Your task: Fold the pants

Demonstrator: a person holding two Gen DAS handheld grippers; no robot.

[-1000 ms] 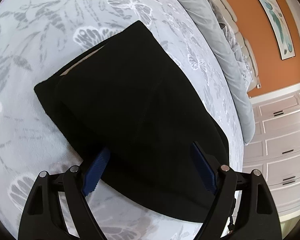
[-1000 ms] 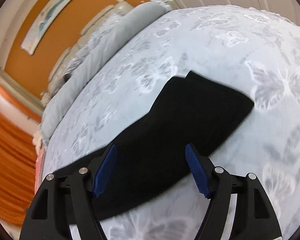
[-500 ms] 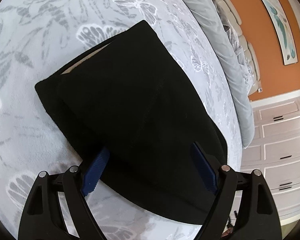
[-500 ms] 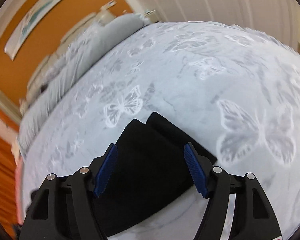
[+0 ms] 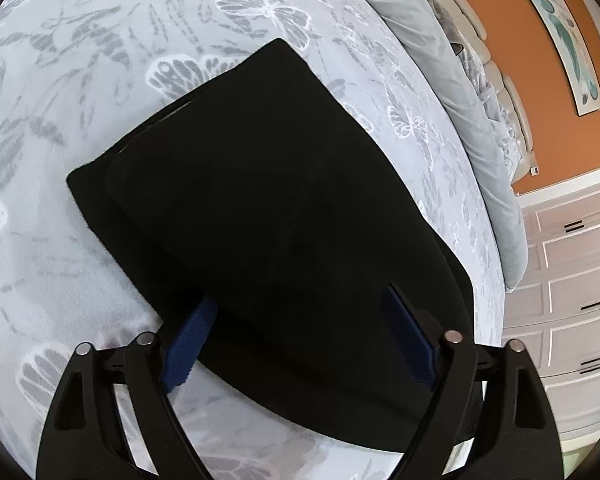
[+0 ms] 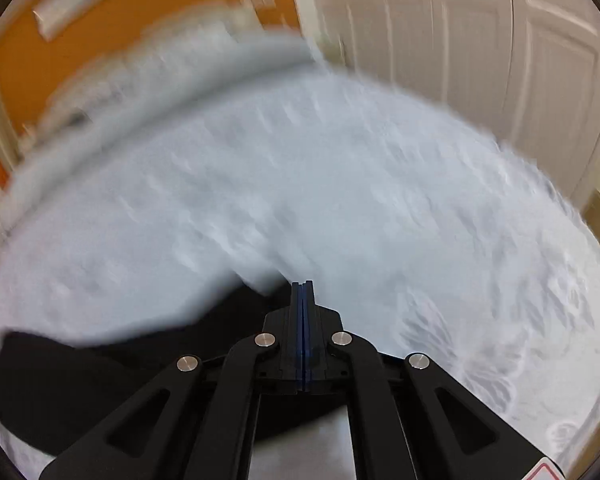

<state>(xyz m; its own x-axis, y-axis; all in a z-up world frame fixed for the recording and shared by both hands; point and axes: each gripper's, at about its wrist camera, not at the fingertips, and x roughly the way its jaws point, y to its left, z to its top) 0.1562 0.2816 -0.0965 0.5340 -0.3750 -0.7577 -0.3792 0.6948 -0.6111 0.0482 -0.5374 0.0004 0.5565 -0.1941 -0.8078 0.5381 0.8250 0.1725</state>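
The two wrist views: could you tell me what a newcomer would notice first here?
The folded black pants lie in a thick stack mid-picture on the pale butterfly-print bedspread, with the left hand-held gripper open around their near edge. In the blurred right view the right hand-held gripper has just closed, empty. An orange wall glows behind.

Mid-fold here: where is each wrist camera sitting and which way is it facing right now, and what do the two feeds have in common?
Left wrist: rides the left tool, tilted down at the folded black pants on the butterfly bedspread; its open blue pads straddle the near edge.
Right wrist: rides the right tool, aimed down across the blurred bedspread towards the white doors; its pads have just been closing and now meet with nothing between.
Shared: pants, bedspread, orange wall.
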